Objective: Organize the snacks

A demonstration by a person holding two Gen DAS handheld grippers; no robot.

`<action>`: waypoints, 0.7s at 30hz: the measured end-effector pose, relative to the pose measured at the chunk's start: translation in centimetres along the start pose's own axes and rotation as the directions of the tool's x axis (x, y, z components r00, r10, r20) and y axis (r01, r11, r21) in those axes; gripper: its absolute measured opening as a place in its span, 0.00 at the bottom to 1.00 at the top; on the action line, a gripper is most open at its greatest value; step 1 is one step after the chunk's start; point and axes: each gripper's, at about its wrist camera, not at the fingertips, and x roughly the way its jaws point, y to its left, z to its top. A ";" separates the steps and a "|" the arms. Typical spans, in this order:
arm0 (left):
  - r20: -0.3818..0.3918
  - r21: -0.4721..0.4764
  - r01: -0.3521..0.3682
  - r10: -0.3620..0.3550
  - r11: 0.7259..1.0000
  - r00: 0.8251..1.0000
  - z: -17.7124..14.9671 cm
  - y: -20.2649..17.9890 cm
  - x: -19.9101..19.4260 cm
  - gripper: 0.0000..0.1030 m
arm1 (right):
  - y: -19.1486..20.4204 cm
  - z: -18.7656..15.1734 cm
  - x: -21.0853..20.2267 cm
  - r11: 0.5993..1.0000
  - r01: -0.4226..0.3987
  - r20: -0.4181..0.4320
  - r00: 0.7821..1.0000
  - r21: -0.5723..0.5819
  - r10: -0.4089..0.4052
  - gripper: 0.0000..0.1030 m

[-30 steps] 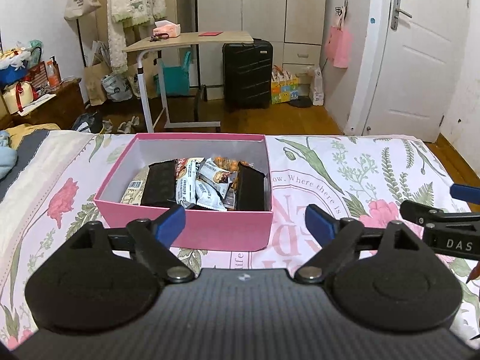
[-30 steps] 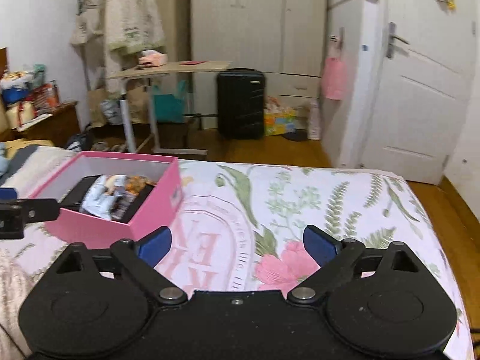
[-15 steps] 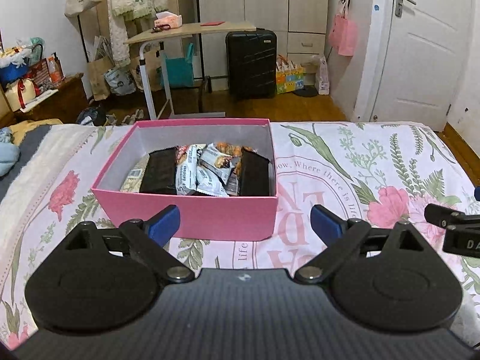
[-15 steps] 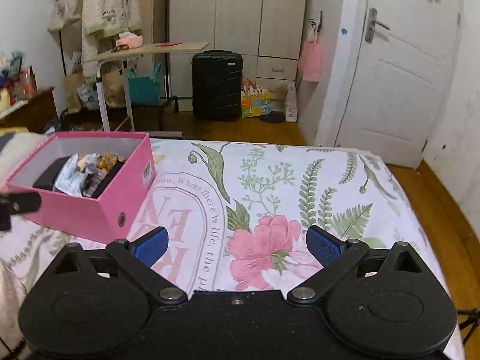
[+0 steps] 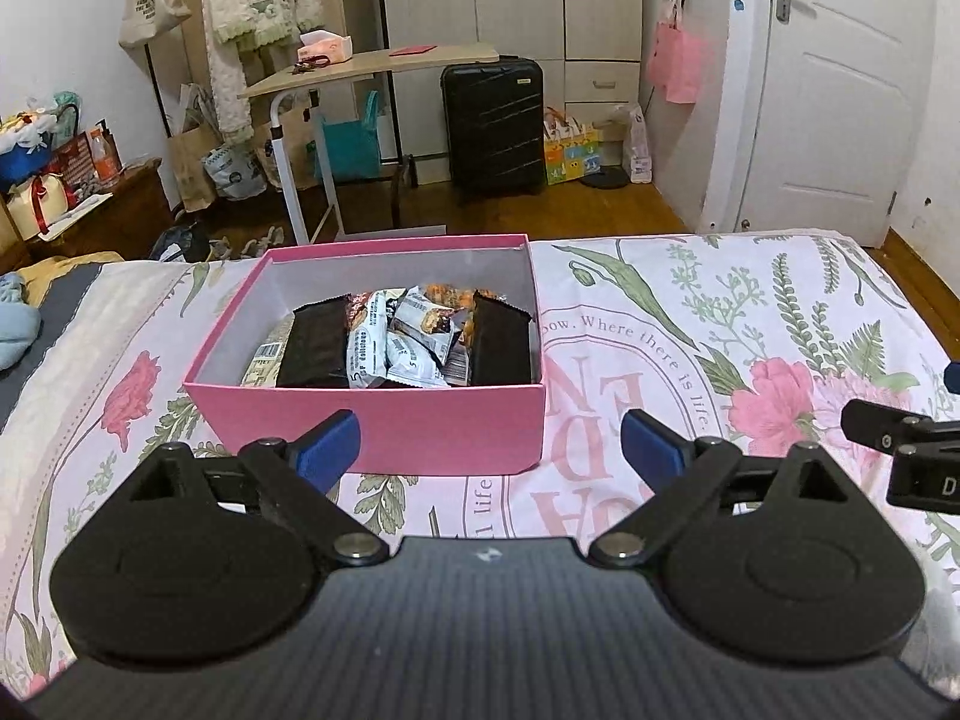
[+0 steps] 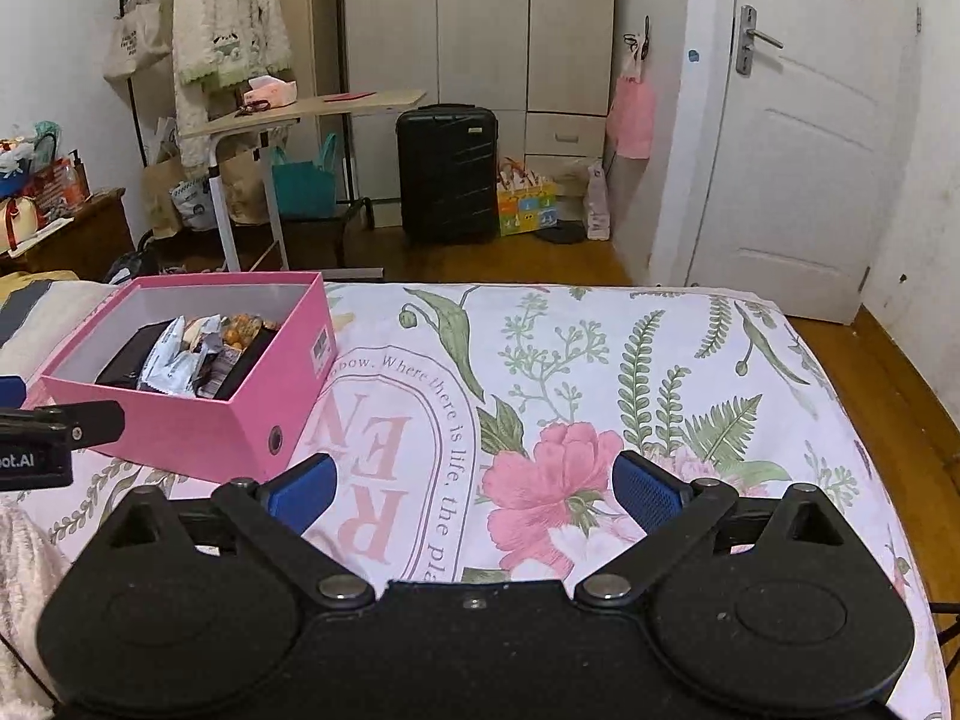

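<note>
The left claw (image 5: 489, 441) is hovering wide open and empty just before the pink box (image 5: 384, 426) of snacks (image 5: 390, 339); the right claw (image 6: 471, 489), equally open, is sitting farther off.

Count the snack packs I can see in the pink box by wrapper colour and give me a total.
Counting only packs that show in the pink box; others may lie hidden underneath.
Black packs: 2
White and grey packs: about 3
Orange pack: 1
Pale pack with a barcode: 1
Total: about 7
</note>
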 end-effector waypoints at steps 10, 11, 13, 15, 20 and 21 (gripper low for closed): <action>-0.009 0.002 0.013 -0.013 1.000 1.000 -0.3 0.1 -0.2 0.92 | 0.1 -0.2 -0.6 0.999 0.031 -0.067 0.997 0.025 -0.030 0.97; -0.008 0.001 0.014 -0.014 1.000 1.000 -0.4 0.1 -0.3 0.92 | 0.1 -0.3 -0.8 0.999 0.026 -0.061 0.998 0.026 -0.024 0.97; -0.003 0.001 0.019 -0.019 1.000 1.000 -0.4 0.1 -0.4 0.92 | 0.2 -0.3 -1.3 1.000 0.014 -0.044 0.999 0.025 -0.013 0.97; 0.000 0.003 0.023 -0.023 1.000 1.000 -0.3 0.1 -0.6 0.92 | 0.4 -0.4 -1.7 1.000 0.011 -0.020 1.000 0.016 -0.010 0.97; 0.013 0.008 0.027 -0.027 1.000 1.000 -0.4 -0.1 -1.0 0.92 | 0.8 -0.4 -2.3 1.000 0.008 0.037 0.999 0.009 -0.008 0.97; 0.015 0.010 0.027 -0.027 1.000 1.000 -0.4 -0.1 -1.1 0.92 | 0.8 -0.4 -2.4 1.000 0.007 0.045 0.999 0.012 -0.007 0.97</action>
